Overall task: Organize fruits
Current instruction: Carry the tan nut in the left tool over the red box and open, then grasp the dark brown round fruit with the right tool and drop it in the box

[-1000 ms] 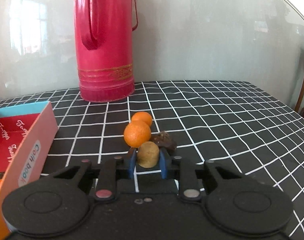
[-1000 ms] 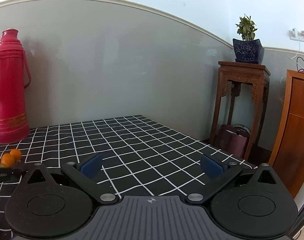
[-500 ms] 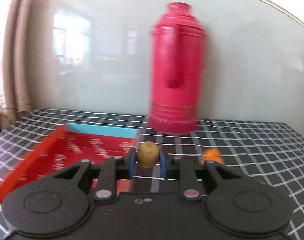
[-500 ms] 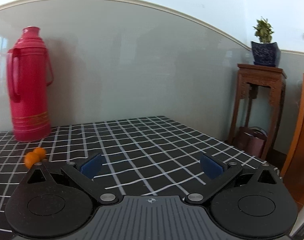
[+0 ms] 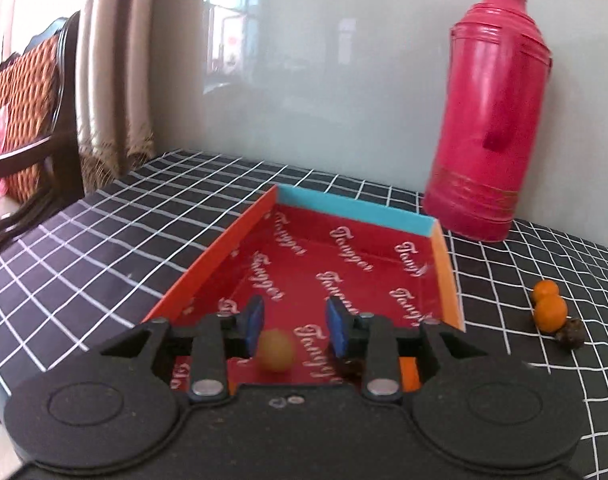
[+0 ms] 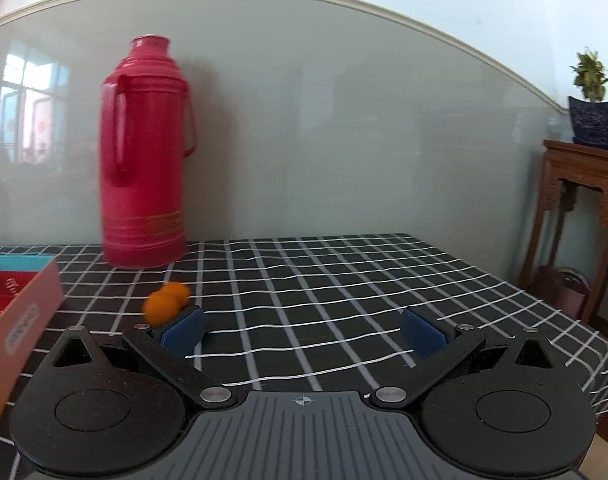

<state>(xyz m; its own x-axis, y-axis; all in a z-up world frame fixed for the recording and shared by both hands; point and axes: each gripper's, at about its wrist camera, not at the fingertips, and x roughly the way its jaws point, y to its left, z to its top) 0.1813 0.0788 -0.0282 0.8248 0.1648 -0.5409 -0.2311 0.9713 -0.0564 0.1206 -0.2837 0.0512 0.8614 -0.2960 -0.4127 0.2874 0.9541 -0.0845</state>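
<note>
My left gripper (image 5: 297, 325) is open above the near end of a red box (image 5: 441, 272) with a blue far wall. A tan round fruit (image 5: 276, 350) lies loose in the box below the jaws. An orange fruit (image 5: 408, 372) and a dark fruit (image 5: 353, 368) peek out behind the right finger. Two small oranges (image 5: 548, 305) and a dark brown fruit (image 5: 571, 332) lie on the checked cloth right of the box. My right gripper (image 6: 304, 330) is open and empty; the oranges (image 6: 164, 304) sit just past its left fingertip (image 6: 182, 330).
A tall red thermos (image 5: 489, 124) stands behind the box by the wall; it also shows in the right wrist view (image 6: 144, 156). A chair (image 5: 28, 92) stands off the table's left. A wooden plant stand (image 6: 583, 216) is beyond the table's right edge.
My left gripper carried the tan fruit left from the pile to over the box, opened, and the fruit now lies in the box. My right gripper swung left toward the oranges.
</note>
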